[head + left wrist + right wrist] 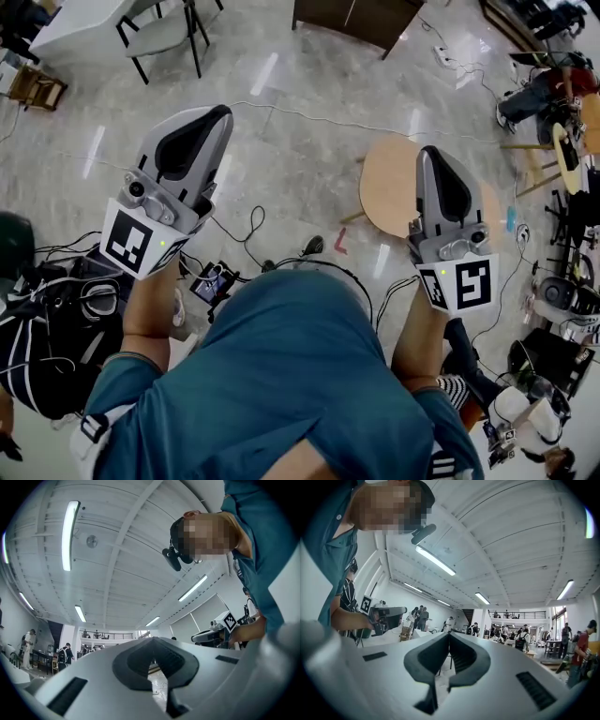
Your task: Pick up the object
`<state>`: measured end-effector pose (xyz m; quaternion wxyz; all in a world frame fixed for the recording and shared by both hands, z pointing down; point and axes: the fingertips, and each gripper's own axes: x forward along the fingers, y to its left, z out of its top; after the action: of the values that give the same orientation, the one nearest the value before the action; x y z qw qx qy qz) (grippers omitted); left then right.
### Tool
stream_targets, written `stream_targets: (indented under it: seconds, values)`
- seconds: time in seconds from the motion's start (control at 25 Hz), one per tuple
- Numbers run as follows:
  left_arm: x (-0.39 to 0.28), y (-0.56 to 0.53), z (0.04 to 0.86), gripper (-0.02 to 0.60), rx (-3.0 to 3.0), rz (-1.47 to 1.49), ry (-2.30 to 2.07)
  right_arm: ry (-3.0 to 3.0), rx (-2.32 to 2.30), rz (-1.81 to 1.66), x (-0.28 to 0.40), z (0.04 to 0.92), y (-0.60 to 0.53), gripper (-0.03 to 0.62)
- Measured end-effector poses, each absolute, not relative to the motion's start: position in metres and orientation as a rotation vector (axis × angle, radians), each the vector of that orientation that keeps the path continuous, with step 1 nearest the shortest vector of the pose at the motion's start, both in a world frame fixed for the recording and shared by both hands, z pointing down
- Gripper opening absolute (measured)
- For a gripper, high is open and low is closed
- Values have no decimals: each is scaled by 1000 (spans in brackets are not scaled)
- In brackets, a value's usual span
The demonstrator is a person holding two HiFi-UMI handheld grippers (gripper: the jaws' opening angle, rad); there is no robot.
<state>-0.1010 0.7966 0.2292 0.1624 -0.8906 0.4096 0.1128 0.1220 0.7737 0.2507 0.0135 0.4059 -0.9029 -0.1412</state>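
The left gripper [217, 114] and right gripper [433, 155] are aimed towards 12 o'clock, jaws pressed together on nothing. The object is shown in no view. It is to be located first, perhaps near the tabletop [386, 187] at 1 o'clock, and the jaws spread before approach.

**Teal shirt, grey hand-held grippers**

The person wears a teal short-sleeved shirt [300, 375]. The left gripper [221, 112] and right gripper [430, 151] have pale grey shells with black ribbed pads [171, 660]. At the rear of each gripper sits a white marker cube [131, 242] printed with black squares, with a small green light [162, 245] beside it.
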Motion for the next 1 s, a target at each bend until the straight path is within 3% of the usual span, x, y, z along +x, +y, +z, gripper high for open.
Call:
stream_targets:
  seconds: [1.0]
  values:
    - [-12,616,241,5,-2533,196,1234,-2923,1204,-381,204,267,581,14]
